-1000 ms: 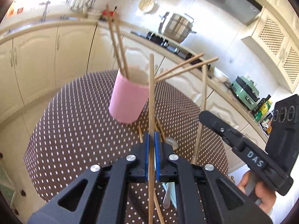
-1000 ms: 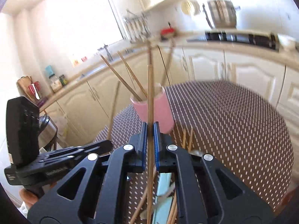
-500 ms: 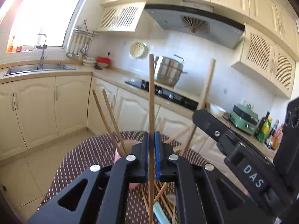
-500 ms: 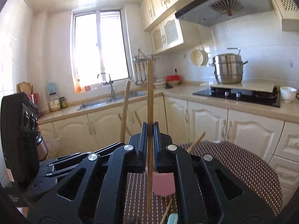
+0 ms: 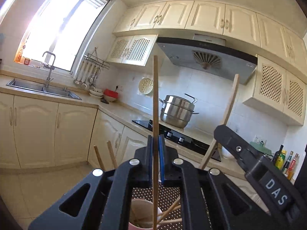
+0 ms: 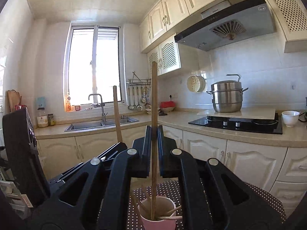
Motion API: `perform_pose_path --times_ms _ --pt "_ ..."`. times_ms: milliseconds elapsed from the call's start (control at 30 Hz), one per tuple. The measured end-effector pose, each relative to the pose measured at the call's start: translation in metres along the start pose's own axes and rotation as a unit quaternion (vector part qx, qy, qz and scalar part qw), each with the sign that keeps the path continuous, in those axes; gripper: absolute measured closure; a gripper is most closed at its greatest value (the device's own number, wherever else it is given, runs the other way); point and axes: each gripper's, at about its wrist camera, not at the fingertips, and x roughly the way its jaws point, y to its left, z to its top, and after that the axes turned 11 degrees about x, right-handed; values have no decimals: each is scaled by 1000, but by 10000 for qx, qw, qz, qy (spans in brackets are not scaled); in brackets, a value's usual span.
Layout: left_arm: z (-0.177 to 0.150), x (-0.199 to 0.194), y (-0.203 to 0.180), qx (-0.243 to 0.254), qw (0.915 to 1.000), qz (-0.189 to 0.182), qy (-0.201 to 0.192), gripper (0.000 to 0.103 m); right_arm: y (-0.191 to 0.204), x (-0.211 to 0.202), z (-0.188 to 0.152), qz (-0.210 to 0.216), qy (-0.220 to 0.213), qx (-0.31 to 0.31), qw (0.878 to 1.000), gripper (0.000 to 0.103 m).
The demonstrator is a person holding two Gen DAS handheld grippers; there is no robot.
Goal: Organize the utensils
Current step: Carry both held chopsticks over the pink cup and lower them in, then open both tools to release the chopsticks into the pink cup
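Worktop (image 6: 257, 195) with brown white-dotted cloth, mostly hidden behind black tool frames. Pink cup (image 6: 158, 220) stands upright directly on it, chopsticks leaning inside the cup (image 5: 143, 217). Around the cup only bare dotted cloth shows; the rest is hidden.

Your pink cup (image 6: 158, 222) is cut off by the bottom edge in both views. The dotted bench (image 6: 257, 195) hides mostly behind the black tongs' frames, so what lies there is unseen.
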Motion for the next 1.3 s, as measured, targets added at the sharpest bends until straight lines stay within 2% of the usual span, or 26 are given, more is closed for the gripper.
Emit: perform_pose_path --times_ms 267,733,767,867,1067,1167,1300 --pt "-16 24 6 77 9998 194 -39 97 -5 13 -13 -71 89 -50 9999 96" --pt "-39 31 8 207 9991 90 355 96 -4 19 -27 -154 380 -48 9991 96" --pt "-40 31 9 200 9989 63 420 94 -4 19 -27 -167 389 -49 9991 96" --pt "-42 30 12 184 9986 111 488 71 -5 19 -29 -197 423 -35 9989 96" --pt "-43 22 18 164 9980 141 594 63 -7 16 -33 -241 466 -10 9986 96" --pt "-43 18 21 140 9978 161 633 55 -9 15 -34 -266 489 -4 9984 96" --pt "-44 12 22 192 9972 189 698 54 -11 13 -36 -296 502 26 9983 96"
